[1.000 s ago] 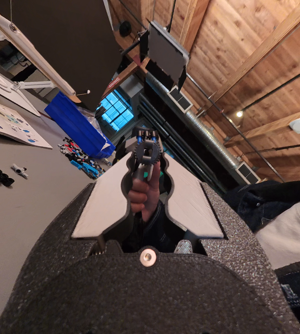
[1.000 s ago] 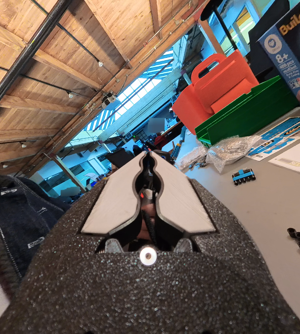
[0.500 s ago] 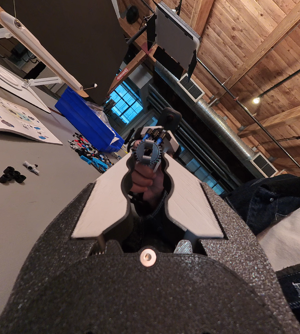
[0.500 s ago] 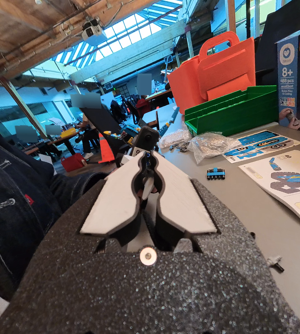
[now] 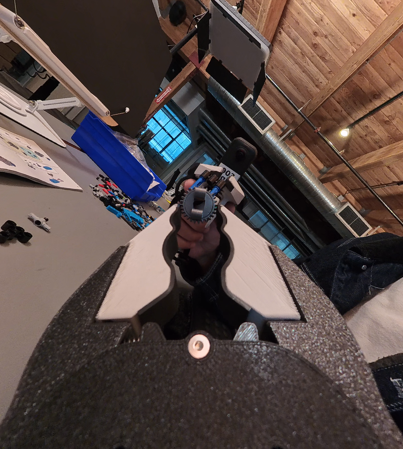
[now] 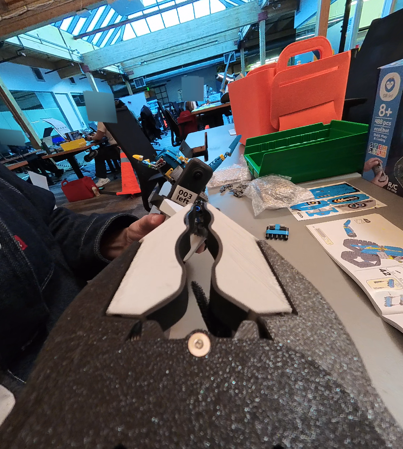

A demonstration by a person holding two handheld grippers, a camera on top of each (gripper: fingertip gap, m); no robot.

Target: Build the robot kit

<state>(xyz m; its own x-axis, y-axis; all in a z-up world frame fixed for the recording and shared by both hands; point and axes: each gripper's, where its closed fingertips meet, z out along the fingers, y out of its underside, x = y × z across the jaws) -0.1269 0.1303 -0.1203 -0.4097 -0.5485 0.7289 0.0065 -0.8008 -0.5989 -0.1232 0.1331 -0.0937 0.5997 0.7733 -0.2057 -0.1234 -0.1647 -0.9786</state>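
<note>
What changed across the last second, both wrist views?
The right gripper tilted down from the ceiling toward the table, closing toward the left gripper. The left stays shut on the grey gear, the right on its blue-and-black piece. Nothing released.

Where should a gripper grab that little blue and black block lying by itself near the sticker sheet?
Probably from straight above, fingers closing across the narrow depth of the blue and black block, on its long front and back sides. It lies flat and alone on the grey table, with room on both sides.

Matt grey plastic gear (image 5: 197, 207), rough wood ceiling (image 5: 341, 43), crinkly glossy plastic bag (image 6: 272, 192)
</note>
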